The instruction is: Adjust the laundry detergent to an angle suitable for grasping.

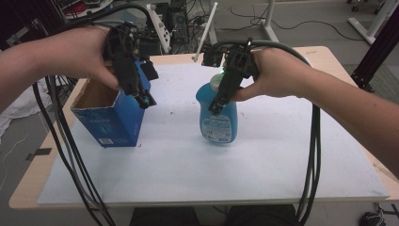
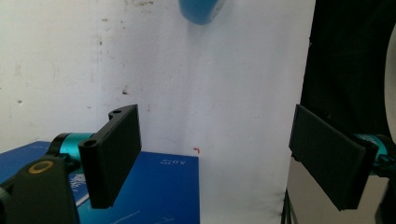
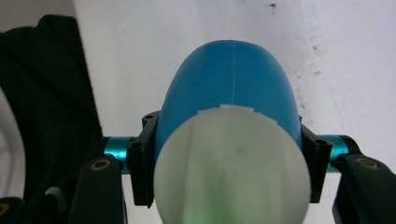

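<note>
A blue bottle (image 1: 217, 123) with a white cap (image 3: 231, 177) and a printed label stands upright near the middle of the white mat (image 1: 188, 174). My right gripper (image 1: 216, 106) comes down from above and is shut on the bottle's shoulders; in the right gripper view its black pads (image 3: 142, 163) press both sides of the blue body (image 3: 233, 79). An open blue cardboard box (image 1: 110, 120) stands tilted at the left. My left gripper (image 1: 143, 99) hangs over the box's right top edge, jaws wide open. Its pads (image 2: 114, 154) hold nothing above the box (image 2: 154, 191).
Thick black cables (image 1: 310, 155) trail from both grippers over the table's front and left edges. The mat lies on a wooden table (image 1: 28, 188). A black frame (image 1: 376, 47) stands at the right, with white stands (image 1: 207, 28) and clutter behind the table.
</note>
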A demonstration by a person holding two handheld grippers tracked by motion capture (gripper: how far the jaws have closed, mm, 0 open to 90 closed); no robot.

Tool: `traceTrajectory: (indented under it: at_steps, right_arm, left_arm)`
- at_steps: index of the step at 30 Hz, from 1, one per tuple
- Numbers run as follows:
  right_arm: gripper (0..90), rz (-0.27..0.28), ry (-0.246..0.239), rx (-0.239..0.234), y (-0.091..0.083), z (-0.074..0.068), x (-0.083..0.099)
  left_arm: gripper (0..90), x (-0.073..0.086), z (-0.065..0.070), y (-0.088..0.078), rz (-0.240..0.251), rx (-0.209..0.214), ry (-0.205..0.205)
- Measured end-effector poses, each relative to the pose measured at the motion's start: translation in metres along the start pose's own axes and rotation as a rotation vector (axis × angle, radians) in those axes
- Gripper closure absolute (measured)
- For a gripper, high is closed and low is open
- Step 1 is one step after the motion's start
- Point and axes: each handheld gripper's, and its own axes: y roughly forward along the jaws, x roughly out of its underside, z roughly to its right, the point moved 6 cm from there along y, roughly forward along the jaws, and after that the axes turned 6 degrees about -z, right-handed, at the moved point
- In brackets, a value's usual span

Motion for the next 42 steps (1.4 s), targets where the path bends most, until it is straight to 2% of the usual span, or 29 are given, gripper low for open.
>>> traceTrajectory:
  at_steps: [2, 8, 20, 26, 34, 42]
  right_arm:
    - [37.0, 0.012, -0.042, -0.01, -0.001, -0.003, 0.0]
    - [37.0, 0.031, -0.118, -0.014, -0.001, -0.012, 0.0]
    - [37.0, 0.023, -0.159, -0.033, 0.011, -0.016, 0.0]
    - [37.0, 0.02, -0.154, -0.044, 0.021, -0.018, 0.002]
    - [37.0, 0.009, -0.172, -0.052, 0.03, -0.018, 0.004]
    - [36.7, 0.013, -0.177, -0.058, 0.032, -0.018, 0.004]
  left_arm:
    - [16.9, 0.0, 0.0, 0.0, 0.0, -0.001, 0.0]
    - [16.9, -0.001, 0.001, 0.001, -0.003, 0.0, 0.0]
    - [17.0, 0.001, 0.001, 0.001, -0.002, -0.004, -0.002]
    - [17.0, 0.0, 0.001, 0.002, -0.004, -0.001, -0.002]
    - [16.9, -0.001, 0.001, 0.002, -0.008, 0.001, 0.001]
    - [16.9, -0.001, 0.001, 0.003, -0.01, 0.003, 0.0]
